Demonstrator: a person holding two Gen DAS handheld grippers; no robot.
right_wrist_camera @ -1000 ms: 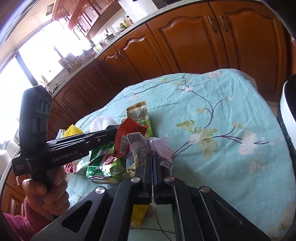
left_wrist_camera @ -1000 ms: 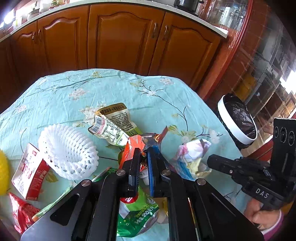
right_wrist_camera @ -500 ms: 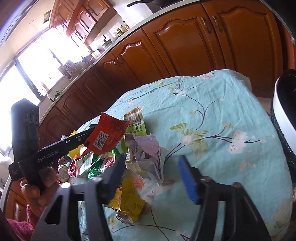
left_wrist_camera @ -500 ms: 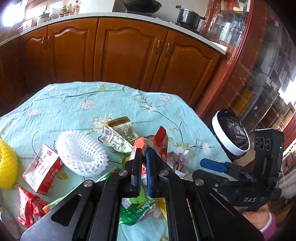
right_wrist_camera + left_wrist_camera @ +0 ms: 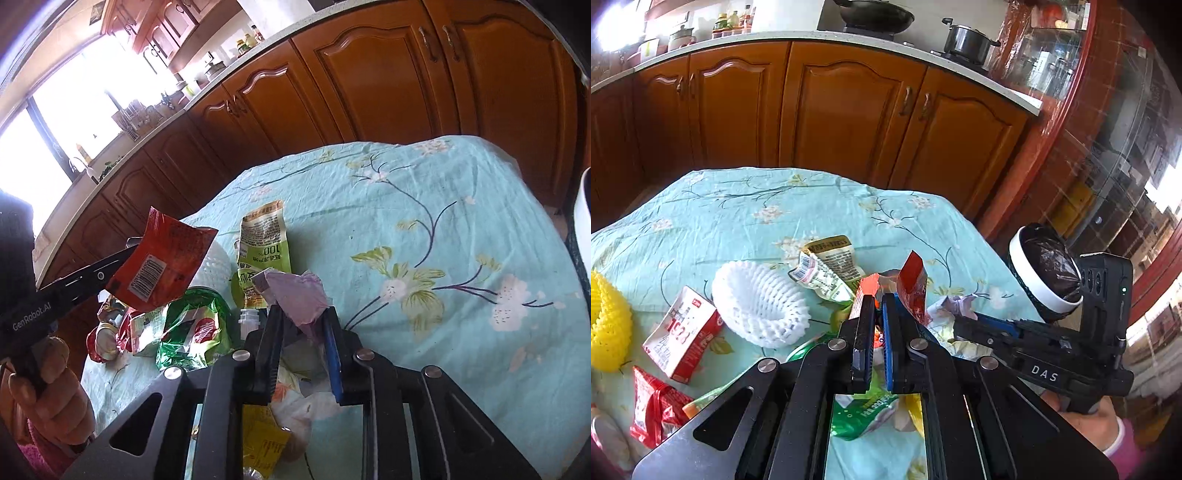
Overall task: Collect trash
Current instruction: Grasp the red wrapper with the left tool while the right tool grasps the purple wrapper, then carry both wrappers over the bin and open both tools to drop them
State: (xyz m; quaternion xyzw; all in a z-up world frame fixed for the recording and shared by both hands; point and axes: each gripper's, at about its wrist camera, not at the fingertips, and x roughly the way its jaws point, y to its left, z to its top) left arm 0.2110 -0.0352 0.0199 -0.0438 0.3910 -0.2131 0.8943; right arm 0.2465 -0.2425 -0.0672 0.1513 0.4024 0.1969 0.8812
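Left wrist view: left gripper (image 5: 874,306) clamped on red snack wrapper (image 5: 913,286), lifted above litter near table (image 5: 746,206) centre; bin (image 5: 1047,275) off table's right edge. Next: carry to bin, release. Versus a second ago: wrapper raised higher.

Right wrist view: right gripper (image 5: 301,325) closing on crumpled lilac wrapper (image 5: 297,295) after reopening; pads appear to pinch it. Next: lift.
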